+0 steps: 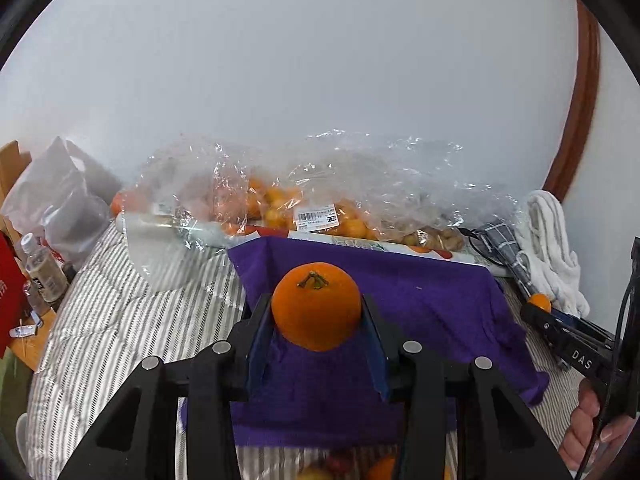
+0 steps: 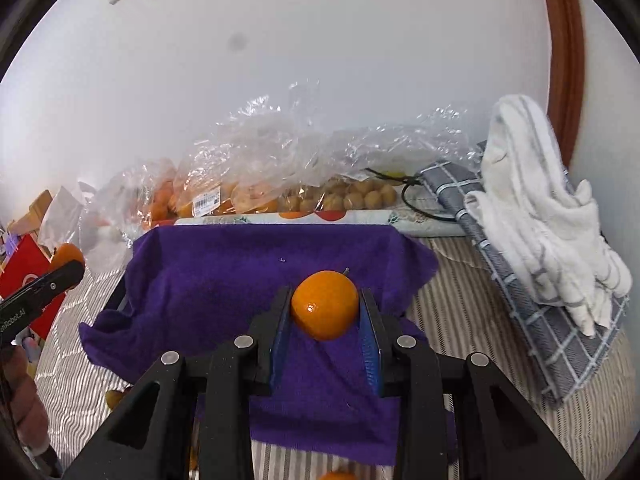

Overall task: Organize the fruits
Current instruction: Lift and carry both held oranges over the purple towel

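Purple terry cloth (image 1: 420,300) spreads over a striped grey-and-white bed cover (image 1: 100,320) in the left wrist view, where the left gripper (image 1: 316,312) clamps a round orange with a green stem (image 1: 316,306) between its blue-padded black jaws, above the near half of the cloth. Along the white wall at the far side, crumpled clear plastic bags of small orange fruits (image 1: 280,204) lie in a row, one bearing a white price label (image 1: 316,218). A clear water bottle (image 1: 40,268) stands at far left, off the bed. At right, the right gripper (image 1: 538,306) reaches in from the edge, pinching a smaller orange (image 1: 540,302) in front of a bundled white towel (image 1: 552,248).

From the right wrist view, the right gripper (image 2: 325,308) is closed tight on the smaller glossy orange (image 2: 325,306), held over the same purple cloth (image 2: 240,280). Beyond the cloth's far edge lie a printed roll (image 2: 300,218), the fruit bags (image 2: 248,184) and a bag of pale brown round fruits (image 2: 356,196). The white towel (image 2: 540,208) is heaped on a grey checked cloth (image 2: 552,340) at right. At left, the left gripper (image 2: 66,266) enters with its stemmed orange (image 2: 68,254), a red box (image 2: 24,280) behind it.
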The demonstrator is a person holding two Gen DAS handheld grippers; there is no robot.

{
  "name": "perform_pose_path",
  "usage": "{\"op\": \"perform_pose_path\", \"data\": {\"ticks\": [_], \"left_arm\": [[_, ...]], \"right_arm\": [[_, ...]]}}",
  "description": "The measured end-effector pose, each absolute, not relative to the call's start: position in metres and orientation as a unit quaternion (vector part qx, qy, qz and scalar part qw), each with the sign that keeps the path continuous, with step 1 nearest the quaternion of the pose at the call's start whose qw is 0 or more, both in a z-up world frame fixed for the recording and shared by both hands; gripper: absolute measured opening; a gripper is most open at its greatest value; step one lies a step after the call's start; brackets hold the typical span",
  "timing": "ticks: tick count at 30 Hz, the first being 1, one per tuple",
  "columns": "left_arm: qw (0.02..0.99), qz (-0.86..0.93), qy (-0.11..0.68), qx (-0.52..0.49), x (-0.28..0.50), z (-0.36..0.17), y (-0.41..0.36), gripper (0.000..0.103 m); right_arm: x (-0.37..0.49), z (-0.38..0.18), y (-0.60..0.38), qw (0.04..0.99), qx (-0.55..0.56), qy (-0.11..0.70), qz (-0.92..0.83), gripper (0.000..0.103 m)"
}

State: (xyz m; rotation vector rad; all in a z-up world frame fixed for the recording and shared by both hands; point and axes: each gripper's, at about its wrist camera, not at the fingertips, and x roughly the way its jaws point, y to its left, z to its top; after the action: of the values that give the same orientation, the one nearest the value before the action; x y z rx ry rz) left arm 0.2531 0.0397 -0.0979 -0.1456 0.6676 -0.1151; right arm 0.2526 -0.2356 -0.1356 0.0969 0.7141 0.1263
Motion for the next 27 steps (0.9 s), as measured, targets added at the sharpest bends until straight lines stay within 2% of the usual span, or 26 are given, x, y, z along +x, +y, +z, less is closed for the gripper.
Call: {"op": "perform_pose_path", "data": {"ticks": [8,27], "left_arm": [[0.934,-0.042,0.350,-0.058,0.269,-0.135,0.045,0.040],[0.919,-0.032,0.389,-0.064,0.288,-0.161,0.050,0.040]], "right_arm": [[0.272,-0.161,-0.230,0.929,0.029,0.366,0.053,0.032],[0.288,-0.191,-0.229,0.914,0.019,0.402,0.047,0.032]]}}
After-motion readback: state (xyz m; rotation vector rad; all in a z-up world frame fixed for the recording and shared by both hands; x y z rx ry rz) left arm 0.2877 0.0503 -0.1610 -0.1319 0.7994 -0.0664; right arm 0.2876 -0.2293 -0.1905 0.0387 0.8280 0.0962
